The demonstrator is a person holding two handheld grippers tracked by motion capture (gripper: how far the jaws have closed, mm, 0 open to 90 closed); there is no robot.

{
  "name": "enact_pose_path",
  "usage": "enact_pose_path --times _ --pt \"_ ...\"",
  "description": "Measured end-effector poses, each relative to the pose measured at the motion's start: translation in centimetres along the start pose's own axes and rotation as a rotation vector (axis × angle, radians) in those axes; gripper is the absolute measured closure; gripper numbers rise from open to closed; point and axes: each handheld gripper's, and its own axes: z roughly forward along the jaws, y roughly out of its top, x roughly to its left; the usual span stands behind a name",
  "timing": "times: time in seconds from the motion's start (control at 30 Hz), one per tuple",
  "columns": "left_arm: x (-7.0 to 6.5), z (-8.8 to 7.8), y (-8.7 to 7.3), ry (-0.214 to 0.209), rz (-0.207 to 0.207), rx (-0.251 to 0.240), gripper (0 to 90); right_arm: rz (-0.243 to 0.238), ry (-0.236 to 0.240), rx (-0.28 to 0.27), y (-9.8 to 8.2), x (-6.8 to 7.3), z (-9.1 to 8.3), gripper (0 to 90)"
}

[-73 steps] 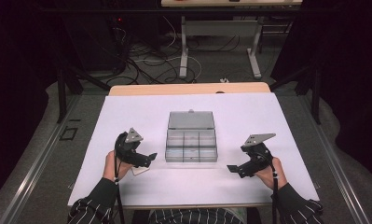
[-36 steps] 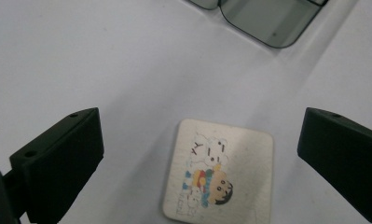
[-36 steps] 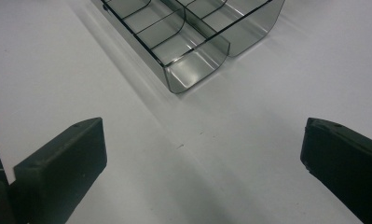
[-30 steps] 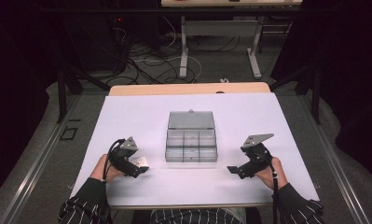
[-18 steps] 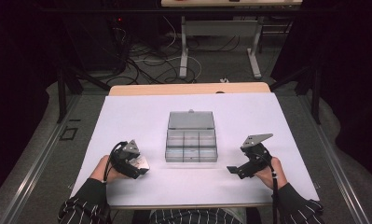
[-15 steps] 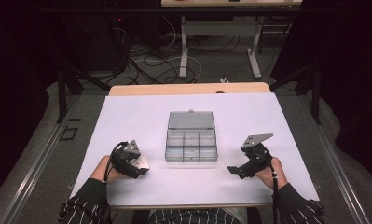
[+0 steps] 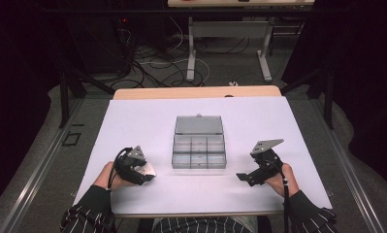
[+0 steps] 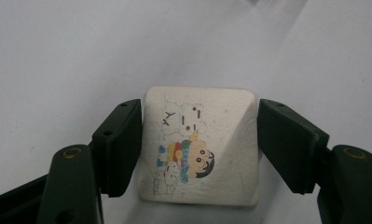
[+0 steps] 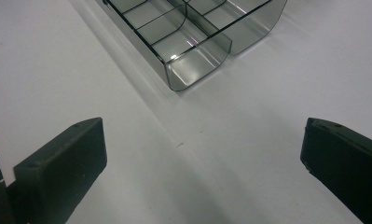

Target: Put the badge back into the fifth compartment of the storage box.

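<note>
A small square white tile point(image 8: 207, 140) printed with a cartoon figure lies flat on the white table. My left gripper point(image 8: 200, 140) has just been closing on it, and its two black pads now sit against the tile's left and right edges. In the high view, this gripper point(image 7: 143, 172) is low at the front left, tile point(image 7: 149, 170) at its tips. My right gripper point(image 7: 243, 176) rests at the front right, open, nothing between its fingers point(image 9: 62, 158). A clear compartment box point(image 7: 199, 154) with its lid folded back stands between the two hands.
The box's near corner point(image 9: 193, 70) lies just ahead of my right gripper, and its compartments look bare. The white sheet point(image 7: 133, 121) covers the table. Beyond the far edge are table legs and cables on the floor.
My left gripper has dropped lower and drawn slightly toward the person, and its jaws have closed in around the tile. The right gripper and the box have stayed put.
</note>
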Motion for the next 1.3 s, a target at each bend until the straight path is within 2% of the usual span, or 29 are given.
enact_pose_path --times 0.07,0.1,0.2,0.3,0.4,0.47,0.63,0.8,0.83,1.0,1.13,1.2,1.23,1.27,1.3 --pt "0.0 0.0 0.0 0.004 0.0 -0.005 33.5 -0.003 0.003 0.009 0.1 0.0 -0.1 0.0" --pt "0.0 0.0 0.0 0.004 0.0 -0.007 33.5 -0.001 -0.006 -0.011 0.0 0.0 0.0 0.0" --pt "0.0 -0.2 0.1 -0.008 -0.003 -0.015 33.5 0.011 -0.006 0.002 0.0 0.0 -0.1 0.0" --pt "0.0 -0.4 0.3 0.006 0.004 -0.028 33.6 0.002 -0.001 0.001 -0.1 -0.1 -0.1 0.0" --pt "-0.2 -0.5 0.5 -0.001 -0.007 -0.034 33.6 0.01 -0.007 0.004 0.0 0.0 0.0 0.0" --pt "-0.2 -0.6 0.6 0.01 0.006 -0.037 33.6 0.011 0.002 0.007 0.0 0.0 0.0 0.0" --pt "-0.4 -0.9 0.9 0.011 -0.007 -0.045 33.6 0.015 -0.013 0.003 0.0 -0.1 0.0 0.0" --pt "-0.6 -1.1 1.2 0.014 -0.02 -0.054 33.6 0.008 -0.006 0.016 0.0 -0.2 -0.1 0.0" --pt "-0.5 -1.2 1.2 0.021 -0.011 -0.058 33.6 0.009 -0.009 0.005 -0.1 -0.2 0.0 0.0" --pt "-0.7 -1.4 1.5 0.027 -0.032 -0.077 33.6 0.013 -0.008 0.006 -0.1 -0.2 0.0 0.0" --pt "-0.8 -1.7 1.8 0.032 -0.031 -0.081 33.6 0.015 -0.007 0.01 0.0 -0.2 -0.1 0.0" --pt "-0.9 -1.9 2.0 0.032 -0.032 -0.084 33.6 0.015 -0.013 -0.004 -0.1 -0.2 0.0 0.0" --pt "-1.0 -2.0 2.1 0.033 -0.031 -0.09 33.6 0.015 -0.011 0.009 -0.1 -0.2 0.0 0.0" --pt "-1.0 -2.1 2.2 0.033 -0.026 -0.088 33.6 0.013 -0.013 -0.005 -0.1 -0.2 0.1 0.0" --pt "-1.1 -2.1 2.3 0.04 -0.026 -0.097 33.6 0.011 -0.01 0.008 -0.1 -0.3 0.0 0.0"
